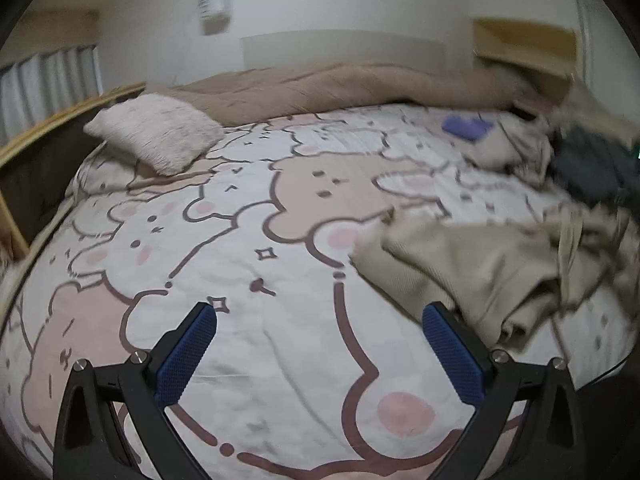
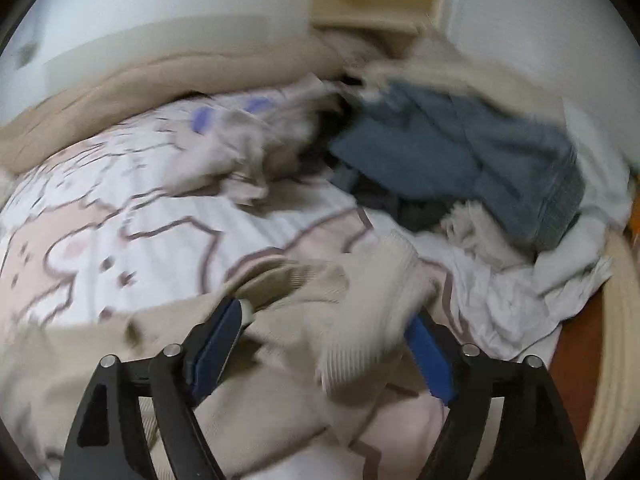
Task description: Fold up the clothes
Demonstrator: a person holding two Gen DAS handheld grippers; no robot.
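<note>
A crumpled beige knit garment [image 1: 492,264] lies on the bed sheet [image 1: 256,208] with a pink bear print. My left gripper [image 1: 320,312] is open and empty, just left of the garment's near edge. In the right wrist view the same beige garment [image 2: 360,312] is bunched between my right gripper's [image 2: 328,320] wide-open blue pads [image 2: 430,354], draped over the right one. The view is blurred, and the jaws stand wide apart.
A pile of clothes lies at the right: a blue-grey garment [image 2: 460,152], pale beige pieces [image 2: 248,148] and a white one [image 2: 516,292]. A fluffy pillow [image 1: 156,132] sits at the left. A tan duvet [image 1: 340,88] lines the far side. A purple item [image 1: 466,126] lies by it.
</note>
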